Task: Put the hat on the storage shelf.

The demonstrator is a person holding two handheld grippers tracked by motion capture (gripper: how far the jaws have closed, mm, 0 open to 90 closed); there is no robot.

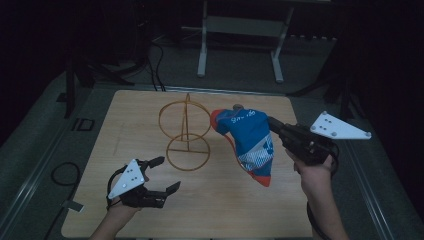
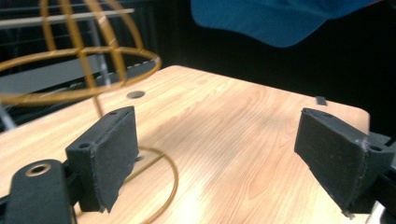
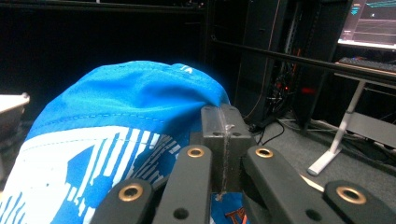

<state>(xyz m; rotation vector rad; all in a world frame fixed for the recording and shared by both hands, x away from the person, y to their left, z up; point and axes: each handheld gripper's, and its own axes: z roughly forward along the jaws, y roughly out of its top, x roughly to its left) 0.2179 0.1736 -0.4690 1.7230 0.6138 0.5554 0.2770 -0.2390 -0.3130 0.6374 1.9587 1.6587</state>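
A wooden bench (image 1: 150, 210) sits in a dim room, seen from above. A person's two forearms come in from the bottom edge, each hand holding a black two-jaw gripper.

The right gripper (image 1: 274, 126) is raised over the right side of the bench. Its jaws are clenched on the edge of a blue cap (image 1: 248, 140), which has white lettering, white striped print and an orange-red rim. The cap hangs in the air from the jaws, its brim pointing down towards the bench without touching it. In the right gripper view the jaws meet pad to pad, with blue cloth pinched between them.

Just to the left of the cap stands a golden wire stand (image 1: 186, 131), made of an upright ring on a thin post above a flat ring base that rests on the bench. Cap and stand are near each other but apart.

The left gripper (image 1: 167, 174) hovers low at the near left of the bench, its jaws spread wide and holding nothing, near the stand's base.
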